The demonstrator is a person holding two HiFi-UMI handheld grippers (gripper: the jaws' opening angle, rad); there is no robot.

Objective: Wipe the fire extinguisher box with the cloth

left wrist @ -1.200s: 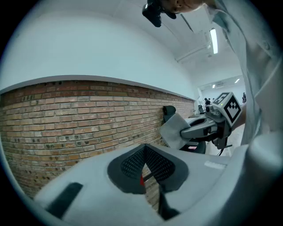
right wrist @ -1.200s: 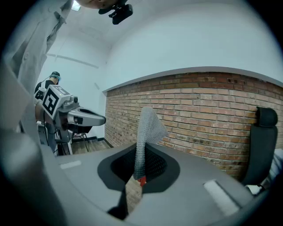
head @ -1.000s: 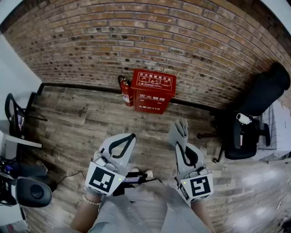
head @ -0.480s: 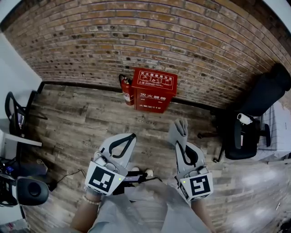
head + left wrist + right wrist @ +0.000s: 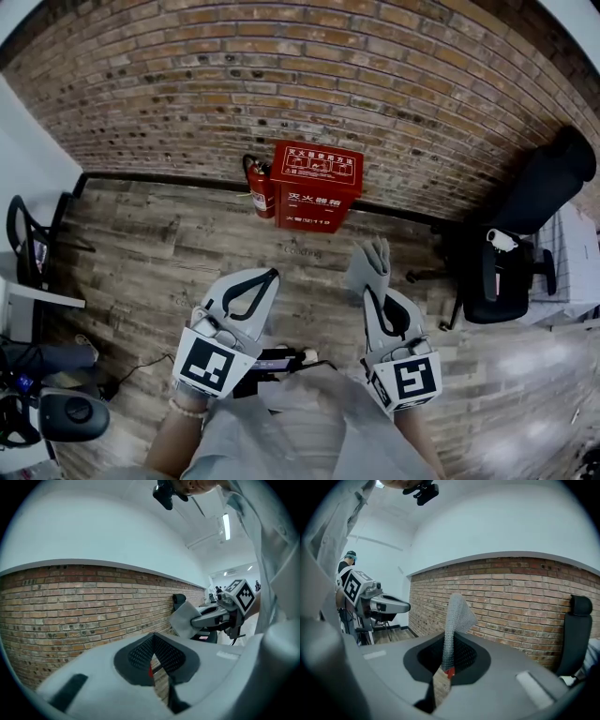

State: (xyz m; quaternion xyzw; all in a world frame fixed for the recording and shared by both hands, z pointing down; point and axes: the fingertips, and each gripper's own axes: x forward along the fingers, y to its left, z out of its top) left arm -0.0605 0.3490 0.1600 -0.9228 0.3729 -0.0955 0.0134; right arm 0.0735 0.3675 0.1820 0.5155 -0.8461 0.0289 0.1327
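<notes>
While the last second has passed, almost nothing in the head view has shifted. The red rectangular fire extinguisher box with white lettering [image 5: 317, 186] sits in the same spot in the frame, and both grippers hang at much the same height in front of the person. I judge that the approach has hardly gained ground. The wiping has not begun, and the gap to the box must be closed first.

The right gripper [image 5: 374, 298] has its jaws pinched on the grey woven cloth [image 5: 368, 265]. A folded flap of it stands up beyond the jaw tips, and the right gripper view shows the fabric trapped between the pads. The left gripper [image 5: 272, 276] carries nothing. Its jaws are drawn together, with only a thin slit between the pads. Both grippers point towards the box but are well apart from it, over the brown wood-plank floor [image 5: 159, 244].

The box stands on that floor at the foot of the red-brown brick wall [image 5: 281, 84], its back against the wall. Its lid looks closed, with white characters printed on the top and on the front face. No dirt can be made out from here. A red cylindrical fire extinguisher with a black hose [image 5: 260, 187] stands just beside the box on its left. A black office chair [image 5: 525, 234] stands well off to the right.
</notes>
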